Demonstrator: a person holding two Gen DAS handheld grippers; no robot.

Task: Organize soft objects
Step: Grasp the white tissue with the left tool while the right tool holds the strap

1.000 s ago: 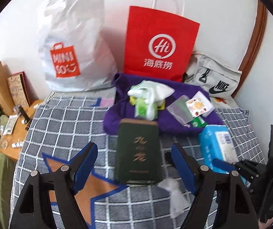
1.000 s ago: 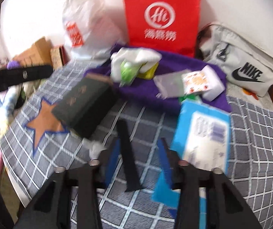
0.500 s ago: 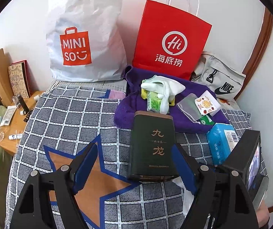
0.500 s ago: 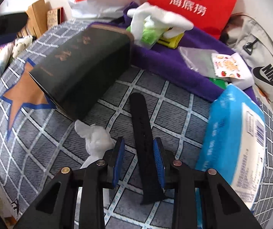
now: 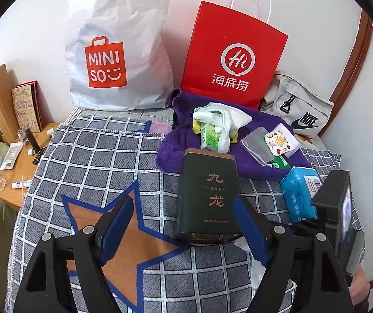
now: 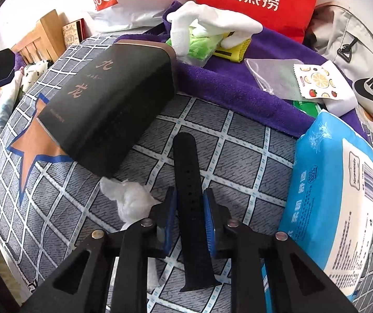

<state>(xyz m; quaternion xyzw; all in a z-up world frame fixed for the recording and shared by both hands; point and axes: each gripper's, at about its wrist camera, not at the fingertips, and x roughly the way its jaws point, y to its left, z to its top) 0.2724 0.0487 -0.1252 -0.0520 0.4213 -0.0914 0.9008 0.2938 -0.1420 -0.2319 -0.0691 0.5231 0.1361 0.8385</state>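
Left wrist view, MINISO bag (image 5: 113, 60), Hi bag (image 5: 234, 62), NIKE pouch (image 5: 297, 107)

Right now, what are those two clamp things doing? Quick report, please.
Right tool closed around the black strap, flat on the checked cloth. Left tool open, holding nothing. Crumpled tissue and dark tin close by.
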